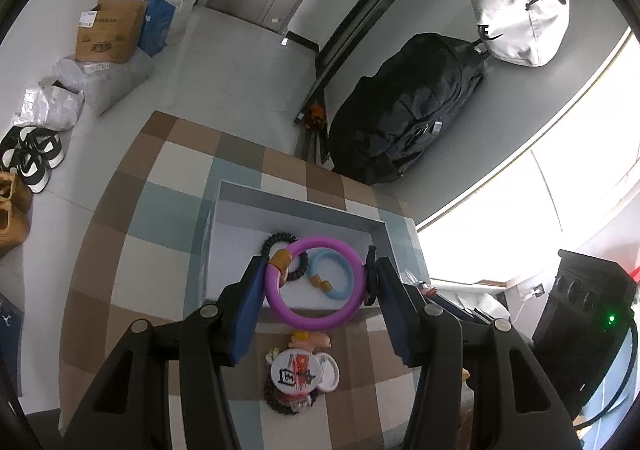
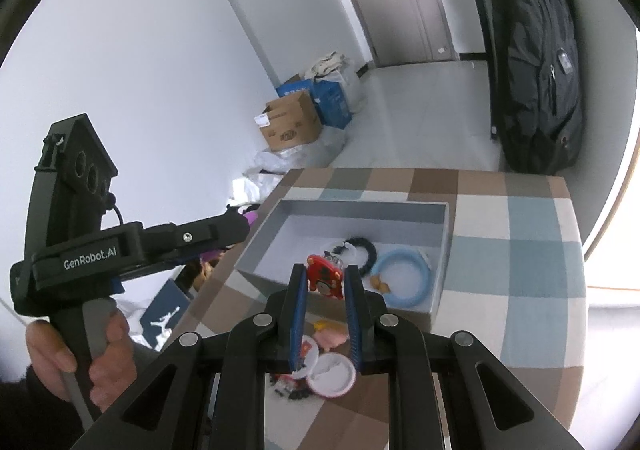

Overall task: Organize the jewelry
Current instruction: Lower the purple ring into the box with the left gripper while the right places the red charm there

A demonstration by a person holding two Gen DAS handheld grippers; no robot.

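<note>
Gripping a purple bangle [image 1: 315, 284] between its fingers, the left gripper [image 1: 316, 282] holds it over the near edge of the grey tray [image 1: 298, 206] on the checked worktop [image 1: 152, 210]. Inside the tray lie a black bead bracelet [image 1: 280, 242] and a blue bangle [image 1: 334, 276]. Rightward, the right gripper [image 2: 326, 280] is clamped on a red brooch [image 2: 325, 276] above the tray's near wall.

Grey tray [image 2: 400, 206]: far half bare, open from above. Near half taken by black bead bracelet [image 2: 366, 250] and blue bangle [image 2: 404, 278].
</note>
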